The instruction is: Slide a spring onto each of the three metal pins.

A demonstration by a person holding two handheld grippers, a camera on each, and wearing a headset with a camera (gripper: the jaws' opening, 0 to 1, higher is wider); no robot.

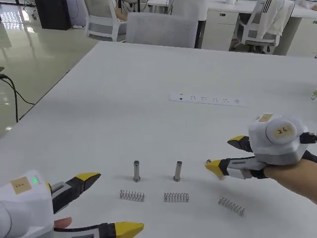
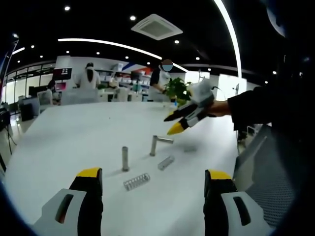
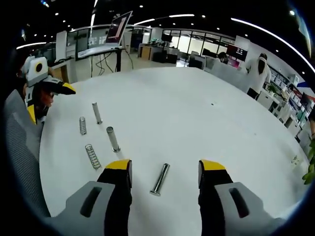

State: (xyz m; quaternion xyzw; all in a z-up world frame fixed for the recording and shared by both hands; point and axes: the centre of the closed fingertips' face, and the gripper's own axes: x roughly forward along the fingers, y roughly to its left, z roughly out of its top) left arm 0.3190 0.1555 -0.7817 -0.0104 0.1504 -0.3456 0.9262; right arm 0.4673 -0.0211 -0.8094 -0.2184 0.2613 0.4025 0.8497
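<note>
Two metal pins (image 1: 136, 170) (image 1: 178, 170) stand upright on the white table (image 1: 148, 89). A third pin (image 3: 160, 179) lies flat between the open fingers of my right gripper (image 3: 165, 164), untouched; in the head view just its end (image 1: 208, 161) peeks out by my right gripper (image 1: 224, 154). Three springs (image 1: 132, 196) (image 1: 176, 197) (image 1: 232, 206) lie in a row in front of the pins. My left gripper (image 1: 110, 202) hovers open at the near left, with the nearest spring (image 2: 137, 181) ahead of it and nothing held.
A white power strip (image 1: 207, 99) is set into the table farther back. Office chairs (image 1: 161, 27) stand along the far edge. The table's left edge (image 1: 44, 101) drops to the floor, where a black cable (image 1: 12, 91) lies.
</note>
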